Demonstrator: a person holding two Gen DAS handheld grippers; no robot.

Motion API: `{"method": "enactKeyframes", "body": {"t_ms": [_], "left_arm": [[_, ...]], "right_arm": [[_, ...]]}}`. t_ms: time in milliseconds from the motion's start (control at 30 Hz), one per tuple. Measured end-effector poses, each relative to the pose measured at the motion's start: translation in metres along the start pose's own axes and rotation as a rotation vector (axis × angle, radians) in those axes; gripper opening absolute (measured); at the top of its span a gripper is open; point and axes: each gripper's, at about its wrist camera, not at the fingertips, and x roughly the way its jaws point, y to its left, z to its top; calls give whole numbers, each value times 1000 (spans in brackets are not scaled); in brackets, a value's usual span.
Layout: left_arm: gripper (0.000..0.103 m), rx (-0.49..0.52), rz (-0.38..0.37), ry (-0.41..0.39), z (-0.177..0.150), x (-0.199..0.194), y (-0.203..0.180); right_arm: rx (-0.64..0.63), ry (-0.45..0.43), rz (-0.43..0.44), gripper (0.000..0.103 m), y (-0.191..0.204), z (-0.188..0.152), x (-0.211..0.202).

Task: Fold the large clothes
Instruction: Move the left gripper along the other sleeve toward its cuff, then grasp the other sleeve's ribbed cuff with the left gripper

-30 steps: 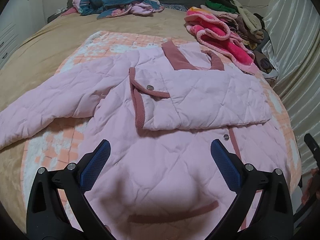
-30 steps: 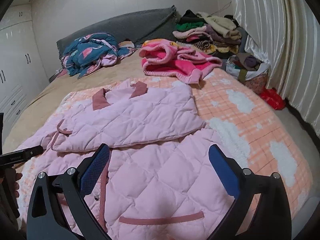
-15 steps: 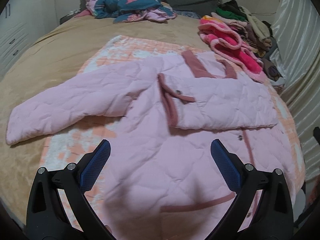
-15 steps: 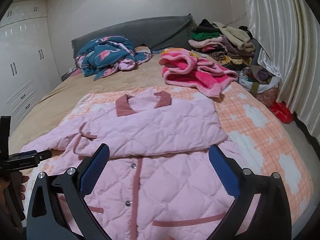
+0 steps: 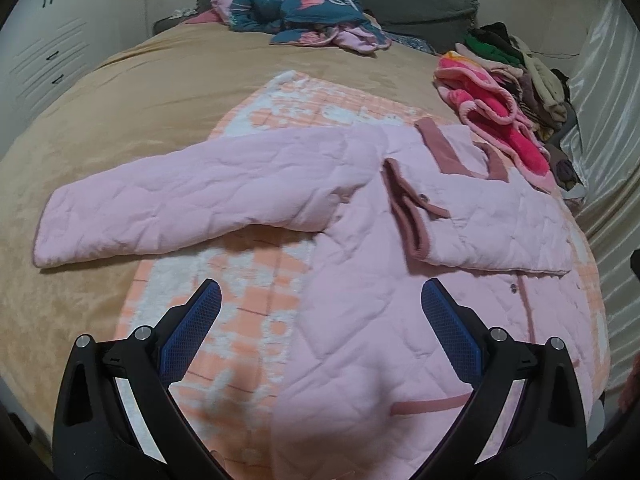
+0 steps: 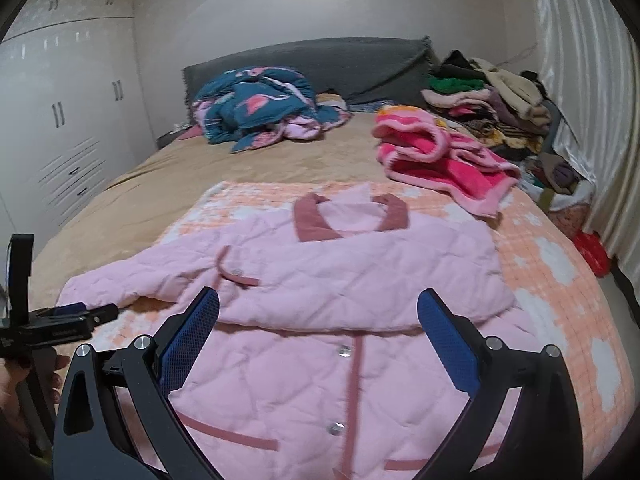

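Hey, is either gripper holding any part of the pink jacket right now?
No. Both the left hand-held gripper and the right hand-held gripper are open above the pink quilted jacket, gripping nothing.

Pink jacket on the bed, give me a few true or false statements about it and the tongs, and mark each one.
1. One sleeve is folded across the chest of the jacket. True.
2. The other sleeve is folded in too. False: it lies stretched out to the side, onto the brown bedspread.
3. The left tongs are shut on the hem. False: they are open and hold nothing.
4. The right tongs are open and hold nothing. True.
5. The jacket lies on a blue blanket. False: the blanket under it is orange and white.
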Motion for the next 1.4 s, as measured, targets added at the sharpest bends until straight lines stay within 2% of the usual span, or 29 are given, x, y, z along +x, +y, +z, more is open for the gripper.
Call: {"method": "enactKeyframes", "body": {"t_ms": [533,1400], "left_arm": [[94,-152,44,-14,-4,-3,86],[94,-471,84,34,-28,41,225]], "right_arm": [[-132,36,98,99,97,8,38],[-305,142,213,99,209,-15,115]]}}
